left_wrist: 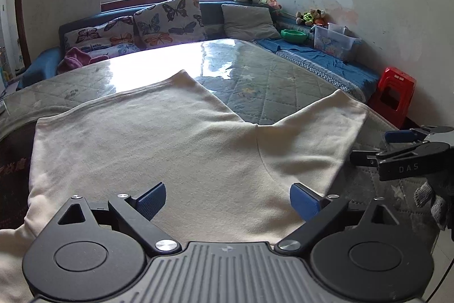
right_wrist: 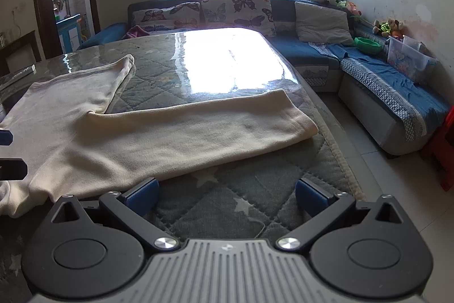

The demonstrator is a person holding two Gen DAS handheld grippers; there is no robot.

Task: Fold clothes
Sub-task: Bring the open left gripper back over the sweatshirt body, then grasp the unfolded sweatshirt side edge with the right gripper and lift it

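On the quilted table (right_wrist: pixel 241 189) by a blue sofa (right_wrist: pixel 369 93), cream shorts (left_wrist: pixel 159 149) lie flat, both hand-held grippers open.

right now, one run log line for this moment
stage: pre-grasp | left gripper: open over cream pants | right gripper: open over quilted table cover | pants: flat, unfolded

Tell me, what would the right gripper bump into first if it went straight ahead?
Probably the cream trousers: the open right gripper is over bare quilted table cover, and one leg lies right across its way.
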